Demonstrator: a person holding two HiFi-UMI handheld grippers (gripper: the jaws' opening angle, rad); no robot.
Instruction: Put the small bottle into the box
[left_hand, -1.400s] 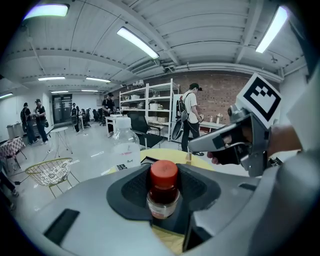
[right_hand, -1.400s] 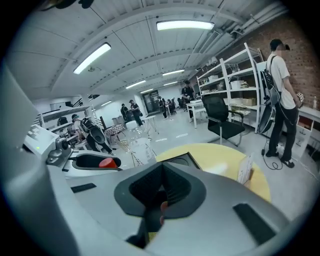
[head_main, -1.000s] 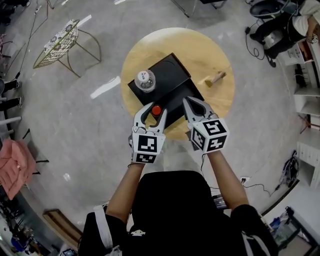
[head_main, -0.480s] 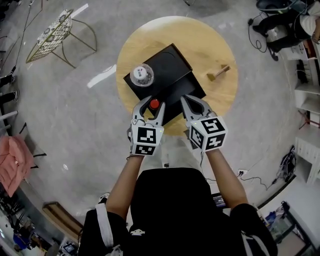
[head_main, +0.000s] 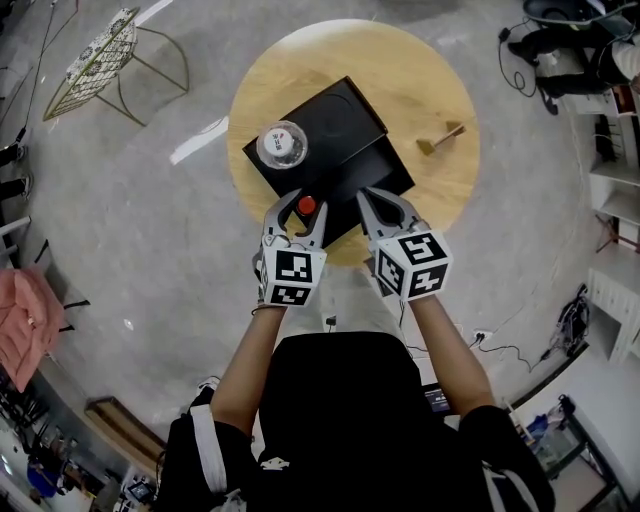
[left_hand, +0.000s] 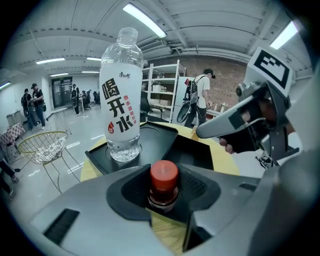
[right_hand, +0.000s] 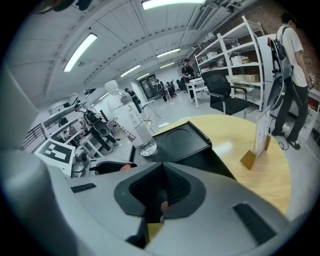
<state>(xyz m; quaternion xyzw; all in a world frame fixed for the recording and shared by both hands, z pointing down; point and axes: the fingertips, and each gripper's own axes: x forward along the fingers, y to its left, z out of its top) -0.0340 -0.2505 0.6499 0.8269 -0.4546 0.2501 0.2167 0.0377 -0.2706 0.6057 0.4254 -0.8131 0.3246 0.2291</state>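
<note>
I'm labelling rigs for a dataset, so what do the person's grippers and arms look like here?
The left gripper and the right gripper have curved grey jaws with black ribbed pads; each carries a white cube with black square markers. The person wears a black short-sleeved top.

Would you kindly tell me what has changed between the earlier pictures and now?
Both claws sank slightly toward the table: the left claw sits lower around the small bottle, the right claw beside it at the near edge of the black box. Nothing was gripped or released. Both stayed open; the small bottle, water bottle and box kept their places.
</note>
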